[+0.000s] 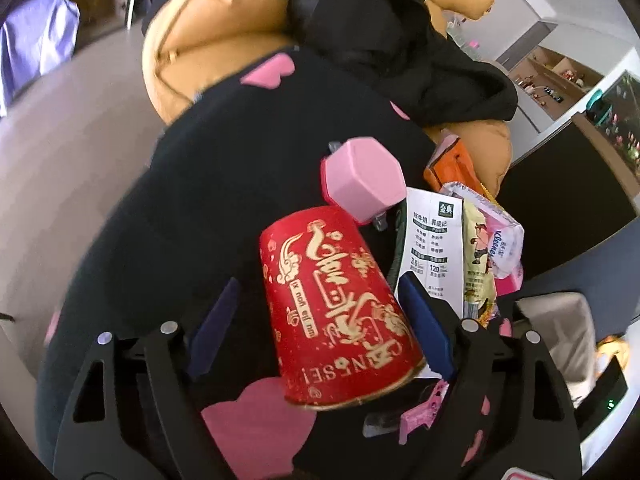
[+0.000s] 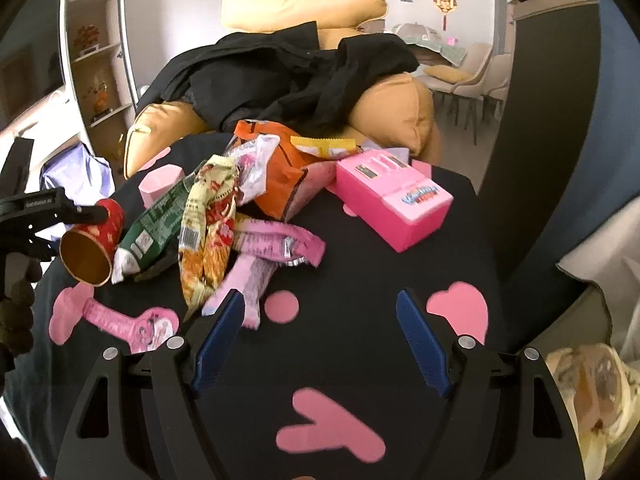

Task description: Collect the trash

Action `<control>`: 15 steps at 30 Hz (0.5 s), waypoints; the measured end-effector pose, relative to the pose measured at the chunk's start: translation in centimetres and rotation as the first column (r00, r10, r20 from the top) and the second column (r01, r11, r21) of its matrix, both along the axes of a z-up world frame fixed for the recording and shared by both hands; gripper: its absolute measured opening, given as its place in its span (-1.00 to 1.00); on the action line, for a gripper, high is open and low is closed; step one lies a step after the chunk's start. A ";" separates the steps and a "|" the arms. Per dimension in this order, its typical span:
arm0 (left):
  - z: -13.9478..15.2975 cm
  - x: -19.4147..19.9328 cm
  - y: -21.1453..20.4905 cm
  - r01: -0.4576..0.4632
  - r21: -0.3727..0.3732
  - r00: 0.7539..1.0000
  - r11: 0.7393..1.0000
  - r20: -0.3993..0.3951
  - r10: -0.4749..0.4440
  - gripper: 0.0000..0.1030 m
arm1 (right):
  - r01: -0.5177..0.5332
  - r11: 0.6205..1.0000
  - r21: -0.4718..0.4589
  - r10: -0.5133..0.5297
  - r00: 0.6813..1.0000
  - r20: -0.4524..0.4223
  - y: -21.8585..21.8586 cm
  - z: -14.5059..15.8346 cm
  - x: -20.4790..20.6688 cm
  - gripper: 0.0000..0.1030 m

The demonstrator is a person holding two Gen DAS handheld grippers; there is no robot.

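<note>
A: Where is the red paper cup [image 1: 340,308] now, and why does it lie that way?

B: It lies tipped on its side on the black cloth with pink shapes [image 2: 360,360], mouth towards the near edge. The left gripper [image 1: 320,320] has its fingers set either side of the cup. The right pad sits against the cup wall, but the left pad looks apart from it, so I judge the fingers open around the cup, not yet pinching.

A: Why straddle it like that?

B: Likely to squeeze the soft wall across its width, the easiest hold on a fallen cup.

A: And beside the cup?

B: Just to its right is a green and white carton [image 2: 156,224], then a heap of snack wrappers [image 2: 212,216]. Behind the cup stands a pink block [image 1: 362,178]. Farther right of the cup sits a pink toy box [image 2: 394,198].

A: The other gripper?

B: The right gripper [image 2: 320,344] hovers well apart from the cup, fingers spread and empty, probably waiting for the wrappers.
</note>
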State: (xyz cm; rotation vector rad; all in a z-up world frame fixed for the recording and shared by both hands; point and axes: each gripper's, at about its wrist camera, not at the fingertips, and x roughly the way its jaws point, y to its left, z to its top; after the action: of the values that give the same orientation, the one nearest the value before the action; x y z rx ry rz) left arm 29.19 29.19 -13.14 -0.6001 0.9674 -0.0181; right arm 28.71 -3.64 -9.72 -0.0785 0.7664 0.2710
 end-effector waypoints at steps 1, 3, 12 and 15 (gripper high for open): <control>-0.2 0.1 0.1 0.009 -0.026 1.000 1.000 -0.005 -0.009 0.42 | -0.009 1.000 0.001 0.009 1.000 -0.003 0.2 0.1 0.4 0.45; -0.1 0.2 0.0 0.031 -0.059 1.000 0.998 0.001 -0.031 0.22 | -0.030 1.000 -0.003 0.030 0.999 -0.012 1.0 0.3 1.5 0.45; 2.8 -2.3 -0.9 0.112 0.064 0.984 0.992 0.130 -0.120 0.16 | -0.060 0.997 -0.047 0.063 0.997 0.048 3.3 3.0 6.2 0.45; 2.8 -2.7 -0.9 0.125 0.052 0.980 0.991 0.149 -0.132 0.16 | -0.046 0.999 -0.020 0.047 0.997 0.057 1.7 3.7 8.2 0.45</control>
State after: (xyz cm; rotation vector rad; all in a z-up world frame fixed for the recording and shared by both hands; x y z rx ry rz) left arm 26.48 28.33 -10.36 -0.4888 0.8551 -0.1561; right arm 36.90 -1.90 -5.98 -0.1218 0.7109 0.3046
